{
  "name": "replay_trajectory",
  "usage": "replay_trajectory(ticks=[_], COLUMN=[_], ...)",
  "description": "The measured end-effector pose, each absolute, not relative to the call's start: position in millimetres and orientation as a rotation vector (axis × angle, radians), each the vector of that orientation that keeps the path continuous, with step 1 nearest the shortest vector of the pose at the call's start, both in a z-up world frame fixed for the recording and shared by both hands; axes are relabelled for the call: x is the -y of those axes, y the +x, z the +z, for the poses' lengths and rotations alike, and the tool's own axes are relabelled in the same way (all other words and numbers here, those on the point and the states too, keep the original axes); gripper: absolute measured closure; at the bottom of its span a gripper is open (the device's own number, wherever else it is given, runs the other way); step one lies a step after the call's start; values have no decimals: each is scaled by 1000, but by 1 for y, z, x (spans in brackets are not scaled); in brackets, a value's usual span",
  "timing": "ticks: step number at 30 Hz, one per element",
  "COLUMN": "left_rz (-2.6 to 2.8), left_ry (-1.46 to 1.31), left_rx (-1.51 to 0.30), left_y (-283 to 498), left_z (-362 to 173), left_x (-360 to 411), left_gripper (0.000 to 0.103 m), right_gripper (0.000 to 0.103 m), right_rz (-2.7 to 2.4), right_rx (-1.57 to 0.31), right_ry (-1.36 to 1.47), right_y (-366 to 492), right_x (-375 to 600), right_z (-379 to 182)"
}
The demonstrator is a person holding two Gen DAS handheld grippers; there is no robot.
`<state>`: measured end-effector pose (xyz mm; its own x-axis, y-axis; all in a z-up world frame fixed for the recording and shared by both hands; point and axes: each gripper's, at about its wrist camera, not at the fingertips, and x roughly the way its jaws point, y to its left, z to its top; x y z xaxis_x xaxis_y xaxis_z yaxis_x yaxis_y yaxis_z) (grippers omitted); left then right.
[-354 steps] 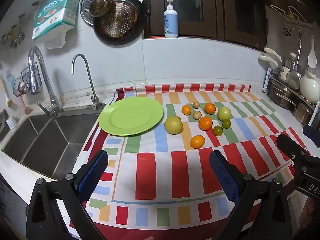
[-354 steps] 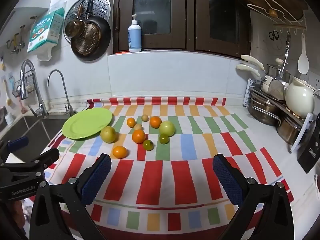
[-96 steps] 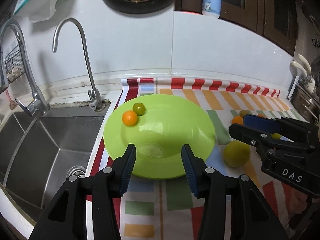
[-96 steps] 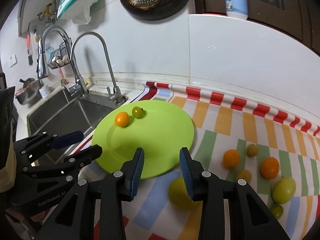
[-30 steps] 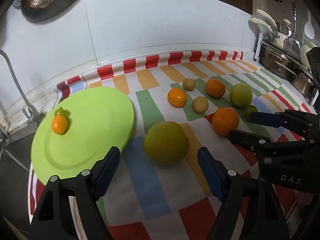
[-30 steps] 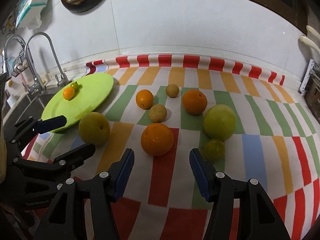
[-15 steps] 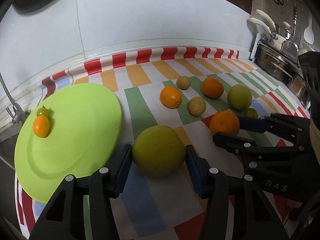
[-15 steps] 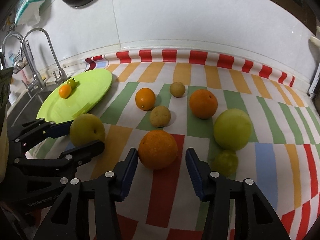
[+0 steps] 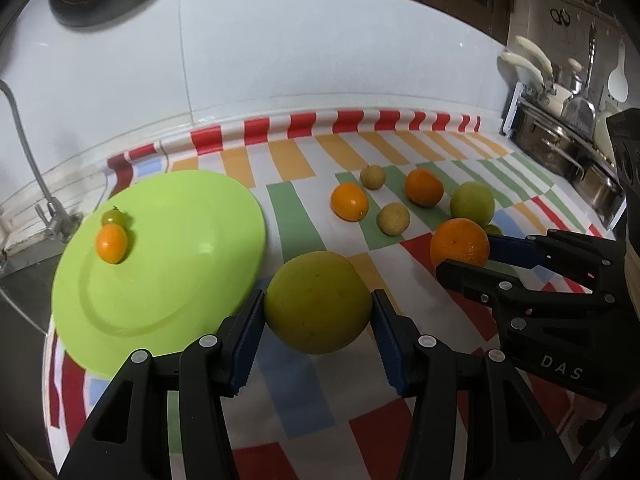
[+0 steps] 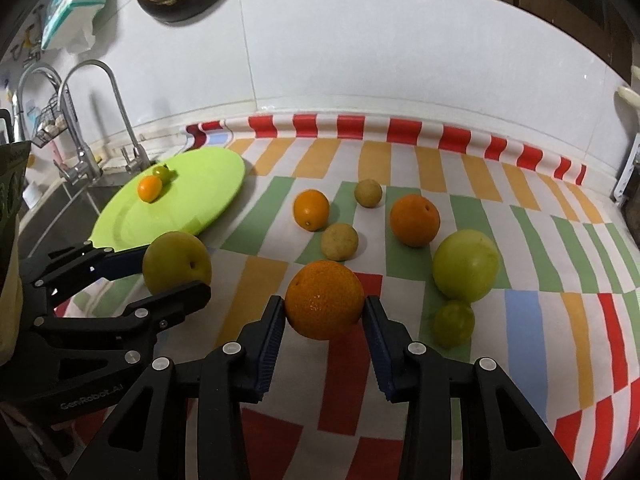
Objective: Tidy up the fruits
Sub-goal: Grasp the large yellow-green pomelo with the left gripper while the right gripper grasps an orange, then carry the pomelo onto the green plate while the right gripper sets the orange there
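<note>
My left gripper (image 9: 318, 306) is shut on a big yellow-green fruit (image 9: 318, 302) that rests on the striped cloth beside the green plate (image 9: 172, 276). My right gripper (image 10: 324, 306) is shut on a large orange (image 10: 325, 305) on the cloth. The plate holds a small orange fruit (image 9: 111, 243) and a small green one (image 9: 115, 217). The yellow-green fruit (image 10: 177, 262) and the left gripper (image 10: 160, 276) also show in the right wrist view, and the orange (image 9: 460, 245) in the left wrist view.
Several loose fruits lie on the cloth: two oranges (image 10: 311, 209) (image 10: 415, 220), two small tan ones (image 10: 339, 242) (image 10: 368, 193), a big green one (image 10: 466, 265), a small green one (image 10: 454, 322). A sink with taps (image 10: 120, 116) is left, a dish rack (image 9: 560, 148) right.
Both grippers have moved forward and closed: the left one onto the yellow-green fruit, the right one onto the large orange. Before that both were open over the cloth.
</note>
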<state>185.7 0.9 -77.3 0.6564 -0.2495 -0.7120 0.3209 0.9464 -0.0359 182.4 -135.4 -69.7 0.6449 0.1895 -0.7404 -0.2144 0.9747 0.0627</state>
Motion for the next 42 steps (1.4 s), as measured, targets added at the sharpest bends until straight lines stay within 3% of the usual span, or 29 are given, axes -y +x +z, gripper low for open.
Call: replay_trajectory(ticks=[25,42], left_rz=[-173,-56], left_ry=[56,52], left_rx=[-656,-678], left_y=[139,168], left_z=[-22,-35], left_x=[-57,-105], left_gripper=[51,51], right_gripper=[62,62], right_rz=[363,490], right_rx=[-672,-676], right_ry=[-52,-111], right_y=[155,197], right_x=[83,30], right_z=[-10,-20])
